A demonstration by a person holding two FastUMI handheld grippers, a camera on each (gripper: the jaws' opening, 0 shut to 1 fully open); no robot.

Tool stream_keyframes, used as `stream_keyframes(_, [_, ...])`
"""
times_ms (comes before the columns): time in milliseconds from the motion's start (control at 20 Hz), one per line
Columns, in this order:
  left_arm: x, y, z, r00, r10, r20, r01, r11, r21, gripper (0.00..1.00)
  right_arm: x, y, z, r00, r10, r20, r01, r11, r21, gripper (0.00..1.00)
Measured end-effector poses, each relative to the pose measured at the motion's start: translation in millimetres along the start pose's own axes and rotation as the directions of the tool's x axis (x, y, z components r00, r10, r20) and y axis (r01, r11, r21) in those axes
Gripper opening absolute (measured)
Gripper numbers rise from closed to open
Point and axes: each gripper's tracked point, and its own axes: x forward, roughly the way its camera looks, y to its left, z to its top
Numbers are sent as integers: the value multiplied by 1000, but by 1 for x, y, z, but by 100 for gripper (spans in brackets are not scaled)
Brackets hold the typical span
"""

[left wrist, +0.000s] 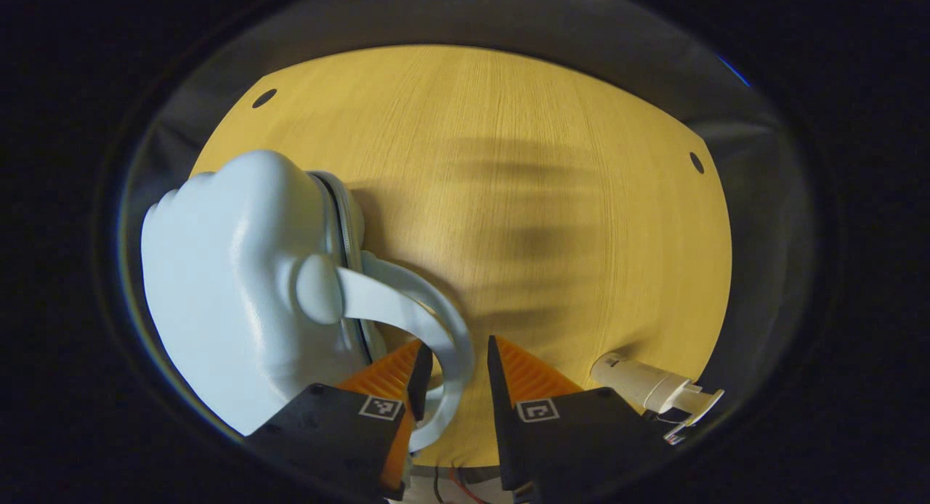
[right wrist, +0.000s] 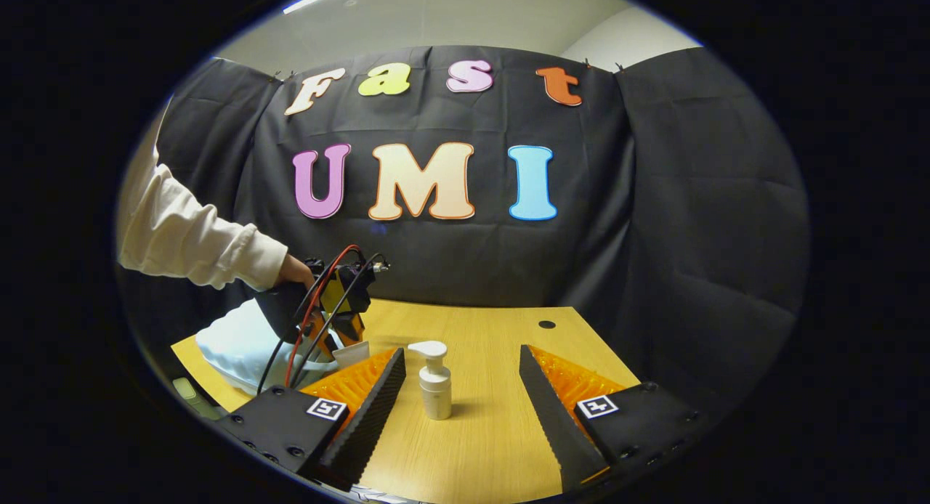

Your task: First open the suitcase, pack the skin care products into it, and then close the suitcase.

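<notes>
Closest to the lens in the left gripper view, the left gripper (left wrist: 454,377) points down at the desk with its two fingers parted, and the curved handle (left wrist: 436,322) of the suitcase runs through the gap between them; the left finger (left wrist: 419,373) lies against the handle while the right finger stands clear of it, so the jaws are open around the handle rather than pinching it. The pale blue hard-shell suitcase (left wrist: 225,301) is the largest thing here, lying shut toward the desk's left edge, its zipper seam (left wrist: 347,228) running along the side that faces the middle of the desk. The wooden desk (left wrist: 508,163) spreads out bare beyond it, with a small round hole near each far corner. In the right gripper view the same suitcase (right wrist: 240,344) sits at the left end of the desk (right wrist: 494,431), partly hidden behind the left gripper (right wrist: 338,322), which a hand (right wrist: 294,271) in a cream sleeve (right wrist: 189,235) holds from above, red and black cables looping off it. The right gripper (right wrist: 459,402) hovers low near the desk's front edge, fingers spread wide and holding nothing. Between those fingers but farther off and untouched stands a white pump bottle (right wrist: 434,382), upright near the middle of the desk. The left gripper view shows that bottle (left wrist: 654,388) near its lower right, just beside the gripper's right finger.
</notes>
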Motion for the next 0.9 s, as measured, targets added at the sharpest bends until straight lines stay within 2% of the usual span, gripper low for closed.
stream_keyframes(50, [2,4,0,1000,11,-2,-11,1000,-4,41,1,-2,-1,1000,-1,-2,1,1000,0,100])
stream_keyframes(100, [3,6,0,1000,16,-7,-16,1000,-7,32,2,-3,0,1000,0,-2,0,1000,-1,99])
stream_keyframes(150, [6,8,-1,1000,17,-12,-17,1000,-11,33,3,-4,0,1000,0,0,0,1000,-4,99])
stream_keyframes(200, [8,8,-2,1000,15,-18,-16,1000,-18,23,4,-6,0,1000,-1,0,1,1000,-7,99])
stream_keyframes(350, [11,8,-4,999,10,-32,-12,999,-41,16,4,-8,-1,1000,-2,-4,2,1000,-15,99])
stream_keyframes(500, [8,5,-1,1000,-12,-15,10,996,-85,3,4,-7,1,1000,-2,3,2,1000,-11,99])
stream_keyframes(700, [-4,2,0,999,-51,0,51,995,-91,0,8,5,5,1000,23,11,-23,1000,-5,99])
stream_keyframes(850, [-29,-7,4,992,-124,34,127,986,-110,0,8,14,6,999,44,15,-44,999,-11,99])
stream_keyframes(900, [-38,-9,5,988,-149,41,153,981,-120,3,7,17,7,999,50,20,-50,999,-14,99])
